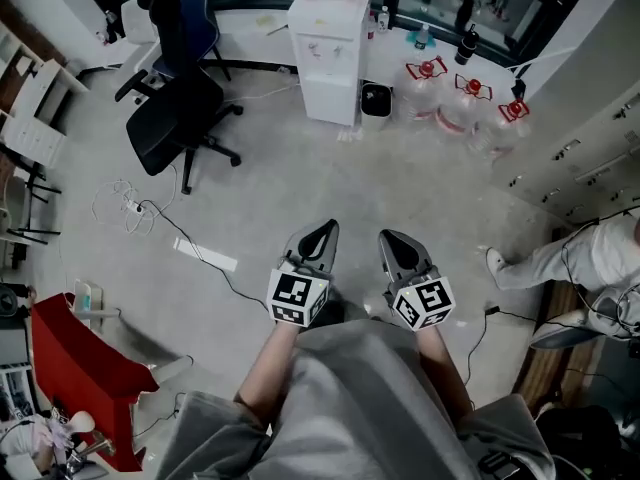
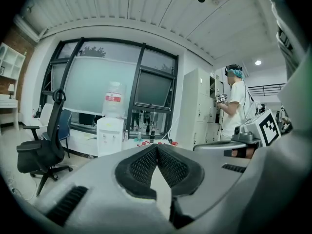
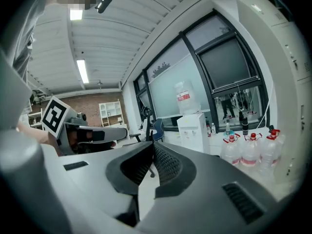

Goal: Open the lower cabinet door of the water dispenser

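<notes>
The white water dispenser [image 1: 328,53] stands at the far wall with a bottle on top; its lower cabinet door [image 1: 330,98] is closed. It also shows in the left gripper view, where the dispenser [image 2: 110,135] is left of centre, and in the right gripper view, where the dispenser [image 3: 193,130] is right of centre. My left gripper [image 1: 325,232] and right gripper [image 1: 392,240] are held side by side over the floor, well short of the dispenser. Both are shut with nothing between the pads: the left gripper [image 2: 157,146] and the right gripper [image 3: 152,144] show their tips meeting.
A black office chair [image 1: 175,118] stands left of the dispenser. A small black bin [image 1: 376,99] and several water jugs [image 1: 460,103] sit to its right. Cables [image 1: 130,208] lie on the floor at left. Another person [image 1: 590,258] stands at right by white lockers [image 1: 590,158].
</notes>
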Motion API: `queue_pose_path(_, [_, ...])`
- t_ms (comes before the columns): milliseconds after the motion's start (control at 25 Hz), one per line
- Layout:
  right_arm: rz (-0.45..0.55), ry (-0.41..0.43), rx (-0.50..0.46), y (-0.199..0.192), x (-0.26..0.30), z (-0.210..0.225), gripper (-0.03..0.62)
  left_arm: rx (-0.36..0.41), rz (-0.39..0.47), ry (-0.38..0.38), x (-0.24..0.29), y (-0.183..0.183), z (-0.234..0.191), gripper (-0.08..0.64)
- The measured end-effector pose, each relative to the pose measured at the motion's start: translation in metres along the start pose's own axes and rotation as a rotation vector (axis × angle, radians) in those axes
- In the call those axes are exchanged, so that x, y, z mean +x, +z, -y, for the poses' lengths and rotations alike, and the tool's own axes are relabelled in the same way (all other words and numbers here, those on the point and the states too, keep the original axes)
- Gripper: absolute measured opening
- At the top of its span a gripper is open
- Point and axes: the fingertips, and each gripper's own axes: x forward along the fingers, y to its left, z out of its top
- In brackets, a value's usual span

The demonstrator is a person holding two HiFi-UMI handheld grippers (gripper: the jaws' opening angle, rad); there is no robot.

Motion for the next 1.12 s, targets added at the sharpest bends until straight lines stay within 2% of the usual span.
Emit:
queue_pose_path(320, [-0.036, -0.04, -0.03, 0.004, 0.043, -0.02, 0.011, -0.057, 0.014, -0.011, -0.006, 0.004, -0.063, 0.009])
queue_pose_path(560, [-0.051, -0.073, -0.023, 0.001, 0.059, -0.016, 0.011, -0.092, 0.001, -0.039, 0.006, -0.004, -0.079, 0.009])
queue_pose_path(880, [-0.062, -0.09, 0.001, 0.001, 0.094, 0.013, 0.011, -0.094, -0.034, -0.07, 0.046, -0.007, -0.098, 0.009])
queue_pose_path(1120, [-0.057, -0.092, 0.027, 0.011, 0.132, 0.056, 0.011, -0.069, -0.061, -0.087, 0.101, 0.002, -0.117, 0.009])
